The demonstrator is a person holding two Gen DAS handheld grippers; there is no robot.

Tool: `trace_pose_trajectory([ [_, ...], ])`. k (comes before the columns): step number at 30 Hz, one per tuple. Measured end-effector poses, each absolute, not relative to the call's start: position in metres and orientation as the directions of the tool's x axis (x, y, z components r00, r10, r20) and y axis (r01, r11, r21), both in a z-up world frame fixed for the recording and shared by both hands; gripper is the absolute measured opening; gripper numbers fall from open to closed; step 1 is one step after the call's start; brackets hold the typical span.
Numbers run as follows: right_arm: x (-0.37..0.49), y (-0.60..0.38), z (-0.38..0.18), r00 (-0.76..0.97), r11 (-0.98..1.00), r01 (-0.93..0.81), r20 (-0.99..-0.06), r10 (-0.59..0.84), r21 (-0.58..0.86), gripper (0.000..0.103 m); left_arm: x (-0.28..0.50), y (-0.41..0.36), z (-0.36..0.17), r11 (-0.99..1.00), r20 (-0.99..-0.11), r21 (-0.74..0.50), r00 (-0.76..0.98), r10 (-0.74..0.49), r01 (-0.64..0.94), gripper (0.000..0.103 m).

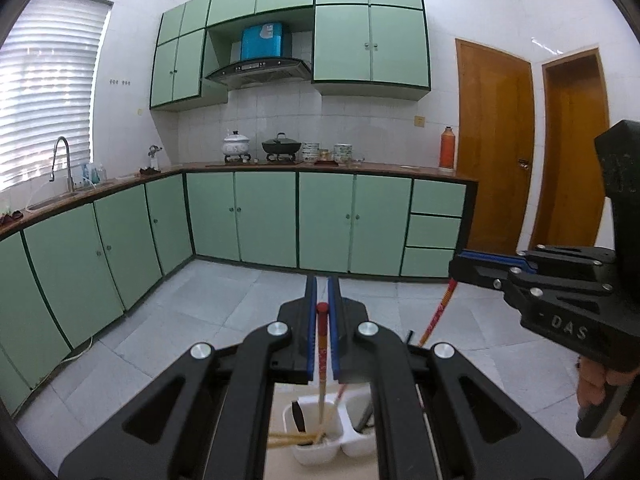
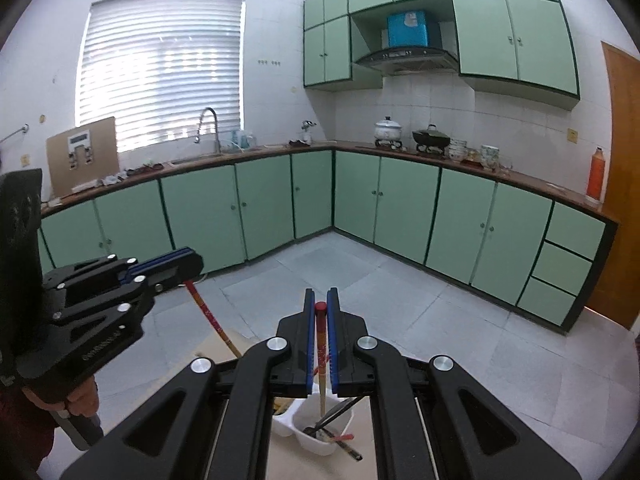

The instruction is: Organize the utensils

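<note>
My left gripper [image 1: 322, 286] is shut on a red-topped chopstick [image 1: 321, 332] whose lower end stands in the left compartment of a white two-part holder [image 1: 316, 454]. My right gripper [image 2: 321, 298] is shut on another red-topped chopstick [image 2: 321, 344] whose lower end stands in the holder's right compartment [image 2: 336, 444]. Each gripper shows in the other's view, the right gripper [image 1: 456, 270] at the right edge and the left gripper [image 2: 196, 264] at the left edge. The holder has several chopsticks and dark utensils in it.
The holder stands on a pale tabletop [image 2: 288, 460]. Beyond lies a grey tiled floor [image 1: 224, 300] with green cabinets [image 1: 264, 216], a sink and tap [image 1: 60, 164], pots and bowls [image 1: 280, 146] on the counter, and wooden doors [image 1: 496, 140].
</note>
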State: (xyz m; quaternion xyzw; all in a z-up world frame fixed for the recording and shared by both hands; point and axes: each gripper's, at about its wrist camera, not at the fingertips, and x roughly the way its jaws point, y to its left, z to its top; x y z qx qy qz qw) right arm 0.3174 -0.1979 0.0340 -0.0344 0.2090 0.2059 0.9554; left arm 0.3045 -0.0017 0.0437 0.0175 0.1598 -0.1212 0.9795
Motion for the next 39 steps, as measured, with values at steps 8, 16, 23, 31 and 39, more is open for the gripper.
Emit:
trace_pose_trajectory([
  [8,0.348,-0.197,-0.03,0.757,0.907,-0.411,-0.522,0.393,0.088,0.007,0.34,-0.001,-0.019,0.973,-0.457,-0.034,0.862,-0.219,0.229,0.006],
  [16,0.33,-0.225,-0.054,0.783,0.941,-0.322,-0.528,0.328,0.107,0.044,0.327,0.021,-0.044,0.977,-0.501,-0.047,0.841,-0.204,0.209,0.036],
  [23,0.285,-0.247,-0.052,0.834,0.965,-0.25,-0.488,0.258,0.084,0.075,0.283,0.043,-0.037,0.986,-0.457,-0.092,0.874,-0.164,0.137,0.082],
  [31,0.229,-0.255,-0.061,0.843,0.965,-0.235,-0.47,0.263,0.119,0.091,0.226,0.043,-0.042,0.993,-0.477,-0.067,0.871,-0.12,0.101,0.091],
  [39,0.186,-0.246,-0.063,0.832,0.96,-0.245,-0.479,0.281,0.137,0.097,0.174,0.036,-0.038,0.994,-0.466,-0.023,0.878,-0.106,0.108,0.094],
])
